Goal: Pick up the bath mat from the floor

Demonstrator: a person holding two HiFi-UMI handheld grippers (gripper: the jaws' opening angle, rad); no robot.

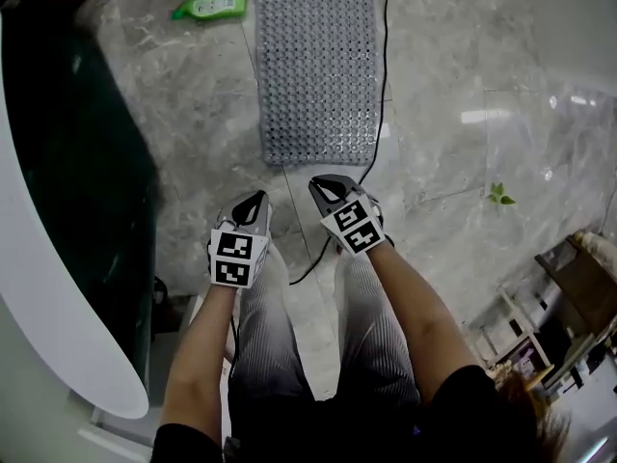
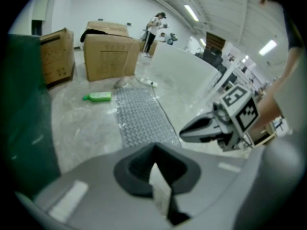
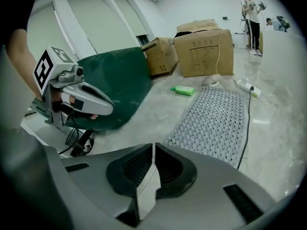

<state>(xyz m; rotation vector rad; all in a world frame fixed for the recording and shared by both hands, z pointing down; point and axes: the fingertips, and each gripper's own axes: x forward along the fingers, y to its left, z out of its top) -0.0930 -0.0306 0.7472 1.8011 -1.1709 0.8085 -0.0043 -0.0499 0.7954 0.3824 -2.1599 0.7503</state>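
Note:
The bath mat is a grey, see-through rectangle studded with round holes, lying flat on the marble floor ahead of me; it also shows in the left gripper view and the right gripper view. My left gripper hangs above the floor short of the mat's near edge, jaws shut and empty. My right gripper is beside it, closer to the mat's near right corner, pointing down at it, its jaw tips together with nothing between them. Neither gripper touches the mat.
A green bottle lies left of the mat's far end. A black cable runs along the mat's right side to a power strip. A dark green panel stands at left. Cardboard boxes and a person are beyond.

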